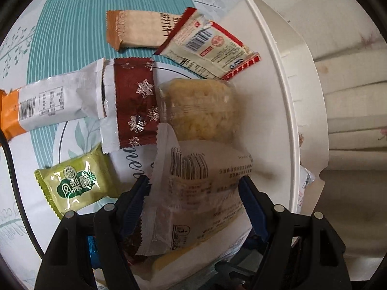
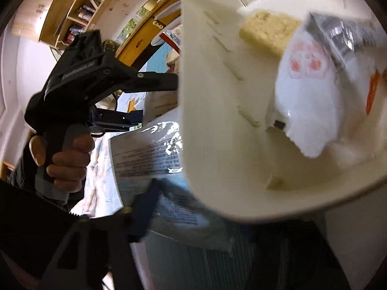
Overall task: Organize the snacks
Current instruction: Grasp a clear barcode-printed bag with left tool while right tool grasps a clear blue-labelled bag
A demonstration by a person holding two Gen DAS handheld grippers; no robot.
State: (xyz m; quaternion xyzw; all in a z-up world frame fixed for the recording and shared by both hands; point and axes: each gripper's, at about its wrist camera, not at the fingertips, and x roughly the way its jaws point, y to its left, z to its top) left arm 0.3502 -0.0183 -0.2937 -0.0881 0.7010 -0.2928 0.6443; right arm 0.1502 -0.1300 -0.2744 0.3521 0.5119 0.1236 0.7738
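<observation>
In the left wrist view my left gripper [image 1: 196, 193] is shut on a clear-and-white snack packet [image 1: 193, 193], held low over the table beside the white plastic basket [image 1: 297, 77]. Loose snacks lie ahead: a yellow rice cake [image 1: 200, 108], a maroon snowflake packet [image 1: 135, 104], a green packet [image 1: 77, 181], a red-edged packet [image 1: 210, 46], a tan packet [image 1: 137, 29] and a white-orange packet [image 1: 41, 106]. In the right wrist view the basket [image 2: 217, 96] fills the frame, tilted, with a rice cake [image 2: 266, 31] and white packets [image 2: 312, 91] inside. My right gripper's left finger [image 2: 145, 207] lies against a blurred packet [image 2: 179, 210] under the basket; the other finger is hidden.
The table wears a teal-striped floral cloth [image 1: 72, 24]. A black cable [image 1: 12, 159] runs along the left. Folded pale fabric [image 1: 353, 125] lies beyond the basket. In the right wrist view a hand holds the left gripper's handle [image 2: 70, 111]; wooden shelves [image 2: 79, 7] stand behind.
</observation>
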